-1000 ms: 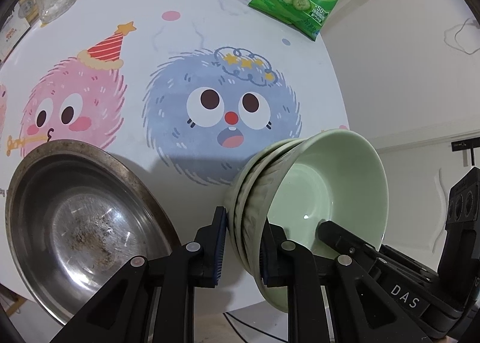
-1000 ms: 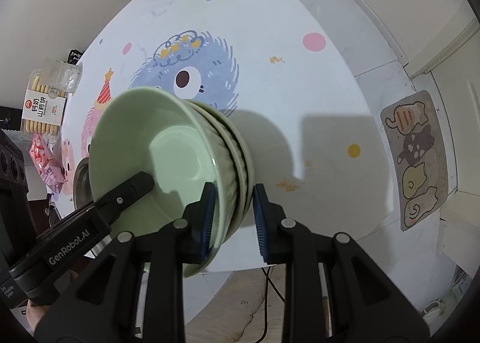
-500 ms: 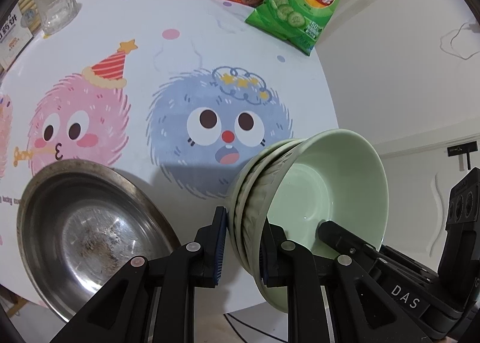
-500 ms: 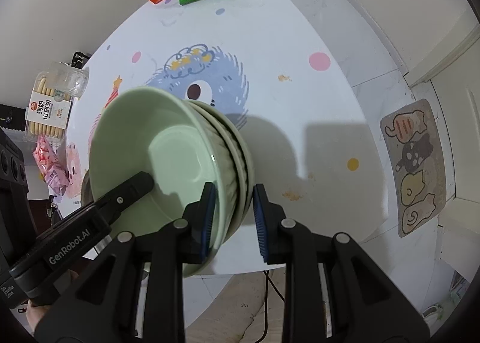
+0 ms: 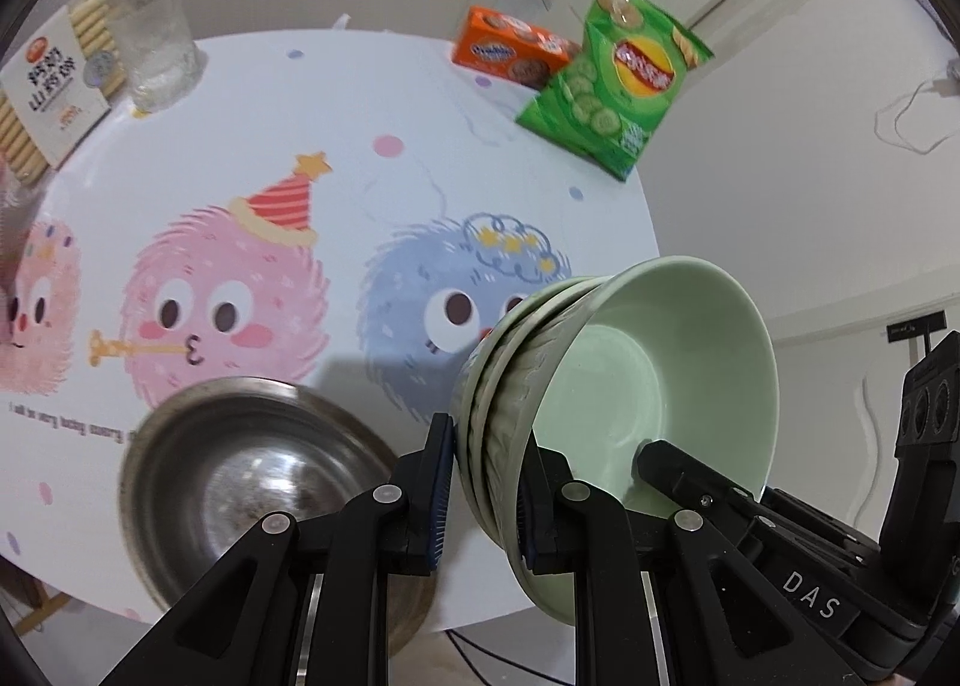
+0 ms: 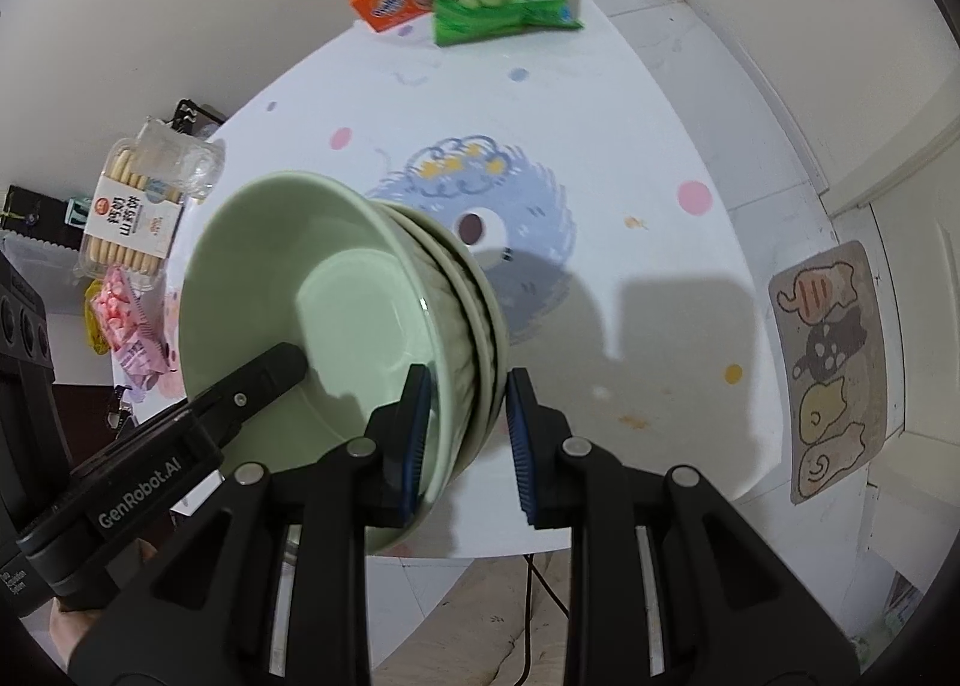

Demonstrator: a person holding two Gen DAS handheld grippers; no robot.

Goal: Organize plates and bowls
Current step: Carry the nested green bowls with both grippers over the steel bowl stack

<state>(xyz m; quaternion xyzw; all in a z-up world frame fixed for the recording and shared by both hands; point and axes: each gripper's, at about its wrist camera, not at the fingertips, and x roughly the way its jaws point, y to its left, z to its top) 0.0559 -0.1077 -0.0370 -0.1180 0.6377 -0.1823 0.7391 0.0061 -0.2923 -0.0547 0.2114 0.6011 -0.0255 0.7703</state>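
Note:
A nested stack of pale green bowls [image 5: 648,374] hangs tilted in the air above the round cartoon-print table [image 5: 360,104]. My left gripper [image 5: 483,464] is shut on the stack's rim at one side. My right gripper [image 6: 465,410] is shut on the opposite rim of the green bowls [image 6: 336,290], one pad inside the top bowl and one outside. Each view shows the other gripper's finger reaching into the top bowl. A scuffed steel bowl [image 5: 240,464] sits on the table's near edge, left of the stack.
At the table's far edge lie a green crisps bag [image 5: 618,80] and an orange biscuit box [image 5: 510,47]. A glass [image 5: 159,44], a biscuit pack [image 5: 48,86] and pink sweets [image 6: 123,320] occupy the left side. A cat-print mat [image 6: 831,368] lies on the floor.
Both grippers have risen with the bowl stack held between them. The table looks farther away, and its far edge with the snacks has come more into view.

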